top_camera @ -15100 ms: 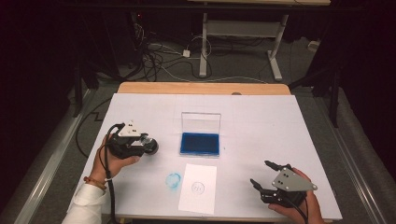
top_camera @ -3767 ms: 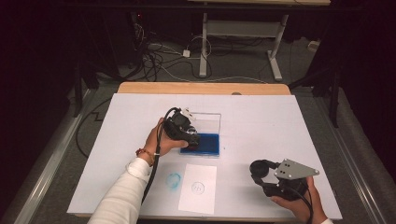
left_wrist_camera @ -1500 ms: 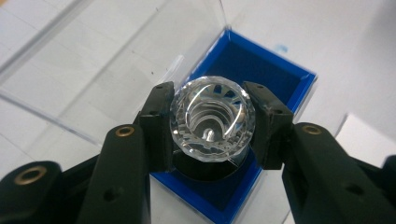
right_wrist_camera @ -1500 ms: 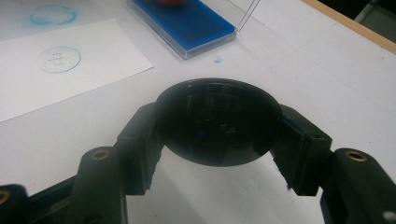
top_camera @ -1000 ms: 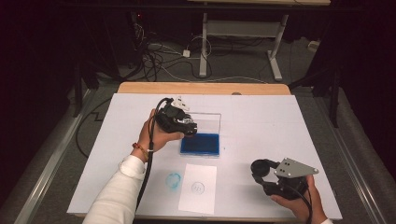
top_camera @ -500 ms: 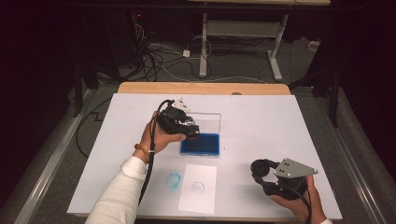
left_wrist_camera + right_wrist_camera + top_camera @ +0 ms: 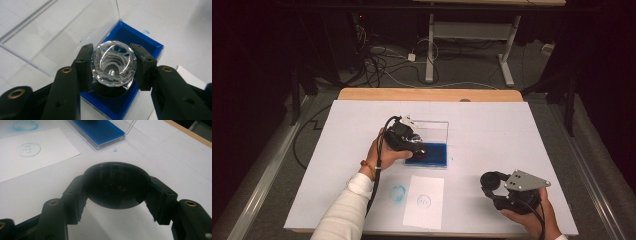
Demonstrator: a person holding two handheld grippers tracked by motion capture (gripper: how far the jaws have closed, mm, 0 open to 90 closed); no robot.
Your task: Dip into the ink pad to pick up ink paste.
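A: Your left gripper (image 7: 113, 67) is clamped on the clear faceted stamp (image 7: 113, 63), whose dark base sits low over the blue ink pad (image 7: 146, 45). What stands near it?

B: The pad's clear upright lid (image 7: 62, 32) rises just behind the stamp. On the white table cover (image 7: 512, 130), a paper sheet (image 7: 424, 200) bearing a round print lies in front of the pad, a blue smudge (image 7: 397, 192) beside it.

A: And your right gripper (image 7: 116, 195)?

B: It is closed on a dark domed cap (image 7: 116, 187), well apart from the pad.
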